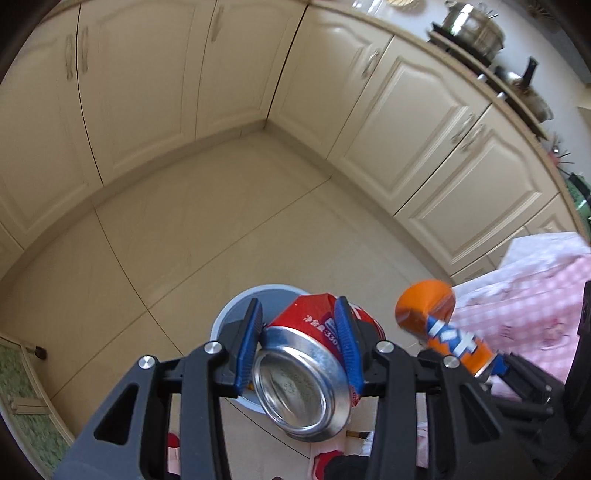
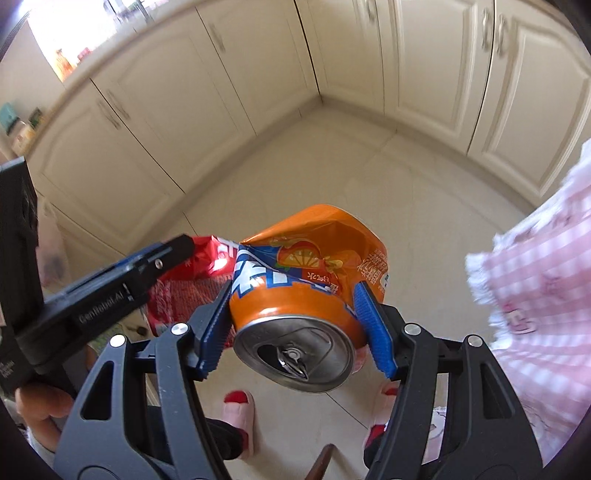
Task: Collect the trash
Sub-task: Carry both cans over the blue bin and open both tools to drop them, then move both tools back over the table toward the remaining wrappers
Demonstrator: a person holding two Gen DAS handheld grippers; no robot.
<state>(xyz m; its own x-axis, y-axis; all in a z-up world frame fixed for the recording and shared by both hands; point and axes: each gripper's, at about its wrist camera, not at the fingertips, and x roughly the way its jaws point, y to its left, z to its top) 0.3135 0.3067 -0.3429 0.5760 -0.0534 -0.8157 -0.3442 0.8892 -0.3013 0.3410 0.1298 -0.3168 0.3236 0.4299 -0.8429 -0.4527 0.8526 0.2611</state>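
My left gripper (image 1: 297, 314) is shut on a crushed red drink can (image 1: 306, 354), its silver base toward the camera. Right under that can, on the floor, stands a pale blue-grey bin (image 1: 236, 308), mostly hidden by the can and fingers. My right gripper (image 2: 295, 295) is shut on a dented orange drink can (image 2: 306, 280), its pull-tab top facing the camera. In the left wrist view the orange can (image 1: 436, 317) hangs just right of the red one. In the right wrist view the red can (image 2: 192, 280) and the left gripper's black body show at the left.
Cream cabinet doors (image 1: 184, 74) line two walls that meet in a corner. Beige floor tiles (image 1: 184, 240) lie ahead. A pink checked cloth (image 2: 535, 280) hangs at the right. A person's feet in pink and red slippers (image 2: 240, 410) stand below. Pots (image 1: 469, 26) sit on the counter.
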